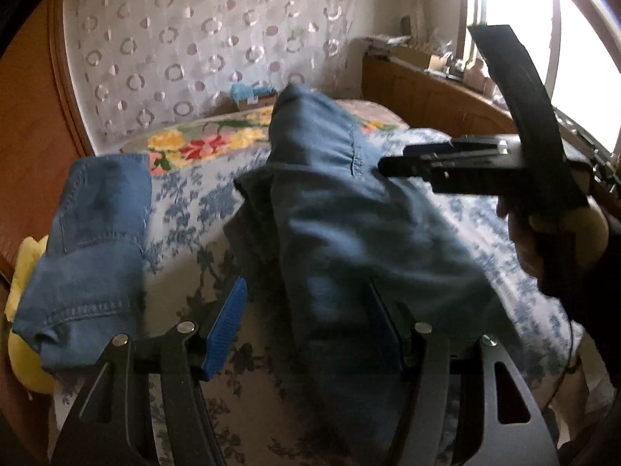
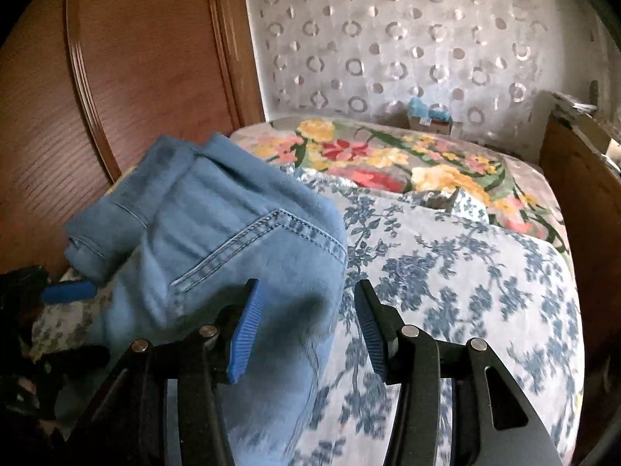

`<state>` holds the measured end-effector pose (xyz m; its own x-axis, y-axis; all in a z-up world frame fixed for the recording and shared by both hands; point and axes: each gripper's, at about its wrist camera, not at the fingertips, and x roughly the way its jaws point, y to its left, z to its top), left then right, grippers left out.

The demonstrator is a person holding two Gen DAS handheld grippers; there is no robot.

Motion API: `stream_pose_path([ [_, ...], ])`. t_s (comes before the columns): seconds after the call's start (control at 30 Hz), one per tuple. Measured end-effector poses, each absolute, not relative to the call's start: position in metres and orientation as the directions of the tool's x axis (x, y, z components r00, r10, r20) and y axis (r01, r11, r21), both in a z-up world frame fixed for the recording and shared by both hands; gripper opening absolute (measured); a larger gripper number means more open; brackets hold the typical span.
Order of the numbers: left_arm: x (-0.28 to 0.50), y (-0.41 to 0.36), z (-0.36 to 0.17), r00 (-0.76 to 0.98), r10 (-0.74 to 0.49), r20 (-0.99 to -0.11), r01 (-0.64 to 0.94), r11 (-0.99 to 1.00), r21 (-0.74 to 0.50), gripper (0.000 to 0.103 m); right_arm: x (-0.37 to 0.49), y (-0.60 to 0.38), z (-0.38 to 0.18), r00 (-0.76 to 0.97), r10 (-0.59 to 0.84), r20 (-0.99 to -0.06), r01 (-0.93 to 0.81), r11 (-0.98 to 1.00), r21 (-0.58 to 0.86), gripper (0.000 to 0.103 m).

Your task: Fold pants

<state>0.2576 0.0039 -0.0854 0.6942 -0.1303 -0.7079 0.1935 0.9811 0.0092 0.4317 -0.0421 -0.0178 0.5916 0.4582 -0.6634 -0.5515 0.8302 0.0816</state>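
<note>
Blue denim pants (image 1: 349, 233) lie in a long bunch on the bed, draped over the right finger of my left gripper (image 1: 310, 330). Its left blue pad (image 1: 227, 334) stands free of the cloth, jaws apart. Another denim part (image 1: 97, 240) lies at the left. In the right wrist view the pants (image 2: 217, 233) show pocket stitching. My right gripper (image 2: 306, 330) is open; the cloth's edge reaches in between its pads without being pressed. In the left wrist view, a hand holds the right gripper (image 1: 392, 165) above the pants.
The bed carries a blue-and-white floral cover (image 2: 465, 272) and a bright flowered blanket (image 2: 388, 159) further back. A wooden wardrobe (image 2: 136, 77) stands at the left, a wooden side board (image 1: 427, 93) at the right. A yellow cushion (image 1: 23, 349) lies under the left denim.
</note>
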Motion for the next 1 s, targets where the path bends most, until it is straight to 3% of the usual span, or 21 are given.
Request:
stream_pose_path([
  [0.3, 0.258, 0.007, -0.102, 0.667, -0.126, -0.734, 0.175, 0.985, -0.01, 0.063, 0.466, -0.041, -0.044, 0.536, 0.485, -0.691, -0.545, 0.824, 0.155, 0.067],
  [0.73, 0.247, 0.015, -0.109, 0.665, -0.179, -0.725, 0.162, 0.982, -0.093, 0.063, 0.466, -0.042, -0.057, 0.408, 0.582, -0.703, -0.573, 0.763, 0.299, 0.068],
  [0.9, 0.247, 0.019, -0.114, 0.65, -0.231, -0.724, 0.165, 0.973, -0.163, 0.055, 0.47, -0.042, -0.061, 0.372, 0.609, -0.701, -0.568, 0.746, 0.347, 0.068],
  [1.0, 0.245, 0.017, -0.115, 0.647, -0.267, -0.714, 0.181, 0.964, -0.197, 0.04, 0.472, -0.043, -0.063, 0.359, 0.628, -0.69, -0.555, 0.738, 0.383, 0.064],
])
